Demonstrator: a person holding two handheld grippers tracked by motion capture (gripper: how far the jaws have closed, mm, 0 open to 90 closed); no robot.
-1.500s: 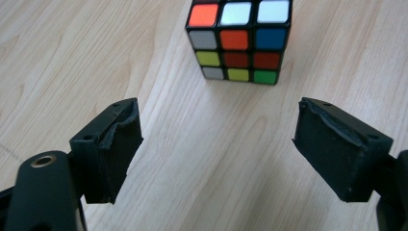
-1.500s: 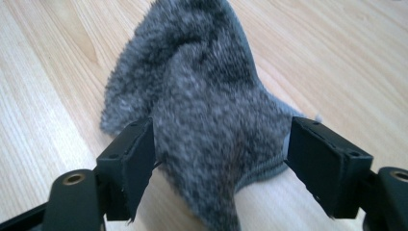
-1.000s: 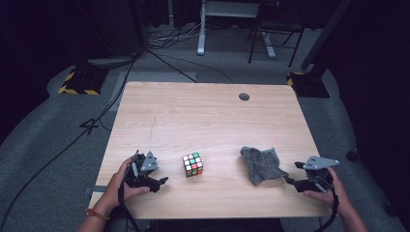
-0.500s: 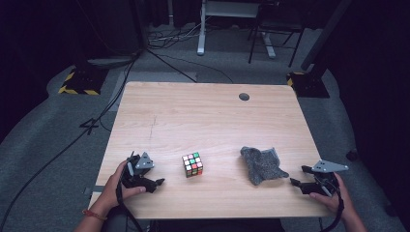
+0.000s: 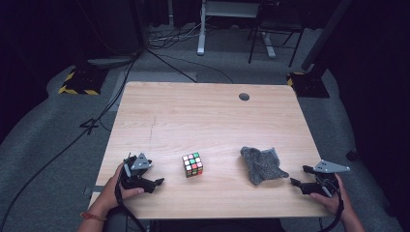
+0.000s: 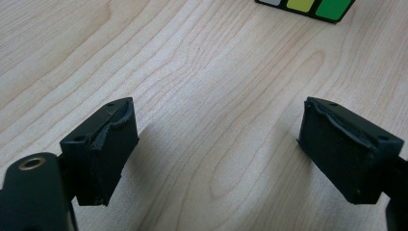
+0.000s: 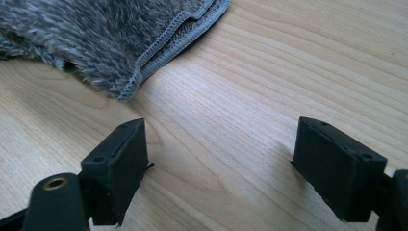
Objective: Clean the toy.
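A colourful puzzle cube [image 5: 193, 164] sits on the wooden table [image 5: 208, 121] near its front edge; its bottom row [image 6: 308, 6] appears at the top of the left gripper view. A crumpled grey fuzzy cloth [image 5: 261, 164] lies to the cube's right, and its stitched corner [image 7: 120, 43] is just beyond the right gripper's jaws. My left gripper [image 5: 153, 183] rests open on the table left of the cube, jaws wide apart and empty [image 6: 226, 154]. My right gripper [image 5: 296, 183] rests open at the front right corner, empty [image 7: 221, 163], pointing at the cloth.
A round cable hole [image 5: 244, 96] sits near the table's far edge. Beyond the table are grey carpet, floor cables [image 5: 96, 130], a desk frame [image 5: 203, 29] and a chair base [image 5: 270, 43]. Hazard-striped feet [image 5: 77, 89] stand at the far left.
Both grippers have drawn back a little toward the front edge of the table. The right one moved away from the cloth. Cube and cloth have not moved.
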